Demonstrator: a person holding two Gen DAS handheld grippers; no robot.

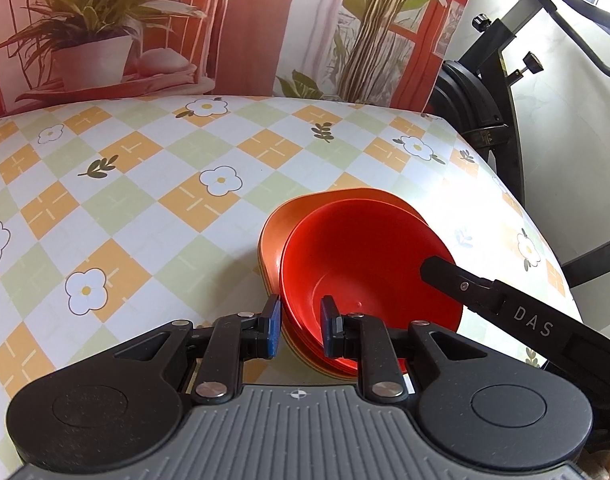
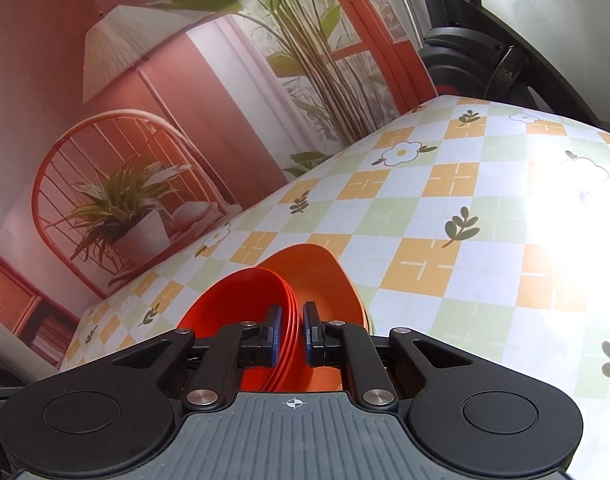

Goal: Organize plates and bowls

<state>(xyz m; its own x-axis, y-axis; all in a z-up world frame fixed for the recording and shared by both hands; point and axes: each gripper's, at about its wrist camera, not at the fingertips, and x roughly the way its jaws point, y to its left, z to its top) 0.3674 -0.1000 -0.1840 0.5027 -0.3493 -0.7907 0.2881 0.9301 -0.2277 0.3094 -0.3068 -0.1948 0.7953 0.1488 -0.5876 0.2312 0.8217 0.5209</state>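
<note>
A stack of red bowls (image 1: 365, 264) rests nested on orange plates (image 1: 281, 224) on the table. My left gripper (image 1: 301, 328) is shut on the near-left rim of the red bowls, one pad outside and one inside. A black finger of my right gripper (image 1: 445, 274) reaches into the bowl from the right. In the right wrist view, my right gripper (image 2: 293, 332) is shut on several stacked rims of the red bowls (image 2: 233, 296). The orange plate (image 2: 317, 276) shows just beyond them.
The table wears a checked cloth with flowers (image 1: 145, 200). A printed backdrop of plants and a red chair (image 1: 105, 40) stands along the far edge. A black exercise bike frame (image 1: 485, 92) stands past the table's right corner.
</note>
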